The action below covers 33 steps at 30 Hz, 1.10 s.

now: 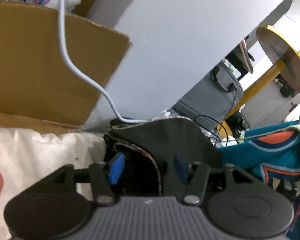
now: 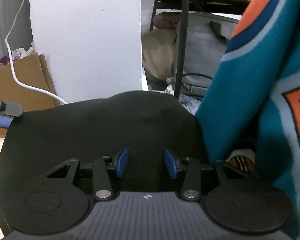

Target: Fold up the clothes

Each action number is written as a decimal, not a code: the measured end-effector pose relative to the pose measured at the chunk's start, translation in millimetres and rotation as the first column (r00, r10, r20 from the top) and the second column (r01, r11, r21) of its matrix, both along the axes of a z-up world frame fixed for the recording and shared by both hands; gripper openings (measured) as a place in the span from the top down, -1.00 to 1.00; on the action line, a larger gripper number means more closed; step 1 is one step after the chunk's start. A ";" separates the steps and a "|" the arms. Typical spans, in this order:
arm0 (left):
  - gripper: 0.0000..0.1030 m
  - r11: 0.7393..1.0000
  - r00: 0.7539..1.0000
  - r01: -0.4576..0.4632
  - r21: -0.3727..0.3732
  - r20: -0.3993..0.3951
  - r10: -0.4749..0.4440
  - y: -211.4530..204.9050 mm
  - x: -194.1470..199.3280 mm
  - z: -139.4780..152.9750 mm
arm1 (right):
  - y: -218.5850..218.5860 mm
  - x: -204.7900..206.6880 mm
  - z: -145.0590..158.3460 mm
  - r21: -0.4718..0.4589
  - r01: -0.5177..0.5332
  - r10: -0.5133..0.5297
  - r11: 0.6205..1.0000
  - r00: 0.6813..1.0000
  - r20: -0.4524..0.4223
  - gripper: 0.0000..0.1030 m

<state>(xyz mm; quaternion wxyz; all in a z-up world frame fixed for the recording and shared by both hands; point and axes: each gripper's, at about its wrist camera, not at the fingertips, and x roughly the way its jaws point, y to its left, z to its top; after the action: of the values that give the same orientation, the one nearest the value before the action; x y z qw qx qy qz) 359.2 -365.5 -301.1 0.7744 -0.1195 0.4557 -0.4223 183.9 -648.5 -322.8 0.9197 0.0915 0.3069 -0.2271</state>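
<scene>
**Fold Stage: Both Grippers Parted Over Black Garment, Release Hazards**

Observed the black garment (image 2: 102, 124) spread as a flat, smooth panel on the white bedding (image 1: 40, 150), directly ahead of both grippers. Noted a turned-up edge with a pale patterned trim on its near left side in the left wrist view.

Left gripper (image 1: 148, 168): jaws parted wide, blue pads (image 1: 116, 168) clear of the cloth on both sides, nothing pinched. Fabric lay in the gap beneath and between the pads but was not pressed.

Right gripper (image 2: 146, 164): jaws at a moderate gap, pads (image 2: 122, 163) standing apart above the black panel, no cloth clamped.

Teal jersey (image 2: 250, 100) with orange and blue print hung or lay heaped immediately right of the black garment, touching or overlapping its right edge. Cardboard box (image 1: 40, 60), white cable (image 1: 70, 60) and white pillar (image 2: 84, 40) stood behind the bedding.

Judged hazards from this state:

- Raised left edge liable to spring back or unroll, since no pad held it; cause: release before the crease was pressed flat.
- Teal jersey liable to slide onto the folded panel; cause: loose heap leaning against its right edge.
- Pads liable to snag the fabric on withdrawal; cause: cloth lying within the left gap.
- White cable near the garment's far edge liable to catch; cause: any forward sweep.
</scene>
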 end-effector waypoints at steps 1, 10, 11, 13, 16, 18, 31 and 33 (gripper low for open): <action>-0.33 1.000 1.000 0.007 0.010 0.004 -0.007 -4.5 0.7 -2.1 | -1.8 2.1 2.0 0.010 -0.005 0.005 1.000 1.000 0.013 0.06; -0.12 0.998 1.000 -0.028 0.052 -0.008 0.029 -16.1 14.2 -35.4 | -15.1 26.2 -15.3 -0.036 0.042 -0.045 0.998 0.996 -0.083 0.08; -0.13 0.997 1.000 -0.030 0.069 0.011 0.029 -16.6 14.1 -35.0 | -14.4 23.9 -16.2 -0.044 0.047 -0.051 0.998 0.995 -0.091 0.08; -0.12 0.995 0.999 -0.026 0.093 0.037 0.023 -16.6 12.8 -28.8 | -11.3 16.6 -14.7 -0.045 0.054 -0.058 0.998 0.994 -0.095 0.07; -0.08 0.988 0.994 -0.019 0.151 0.112 0.002 -17.1 6.7 -10.0 | -4.1 -2.7 -6.4 -0.011 0.051 -0.052 0.999 0.997 -0.051 0.07; 0.05 0.984 0.987 -0.011 0.175 0.157 -0.017 -16.3 1.5 4.1 | 1.6 -16.2 -1.8 0.018 0.046 -0.045 0.999 0.999 -0.015 0.07; 0.23 0.970 0.951 0.115 0.212 0.259 -0.169 -51.1 -25.2 19.1 | 40.6 -62.4 -17.6 0.106 0.046 -0.051 0.993 0.998 0.038 -0.11; 0.23 0.964 0.954 0.106 0.244 0.248 -0.168 -54.8 -19.9 7.5 | 43.1 -66.9 -22.4 0.110 0.040 -0.043 0.993 0.999 0.023 -0.11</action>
<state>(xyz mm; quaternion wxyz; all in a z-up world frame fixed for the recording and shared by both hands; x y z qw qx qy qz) 339.3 -420.3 -293.6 0.8059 0.0601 0.3998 -0.4325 117.1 -605.4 -345.1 0.9122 0.1512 0.3053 -0.2277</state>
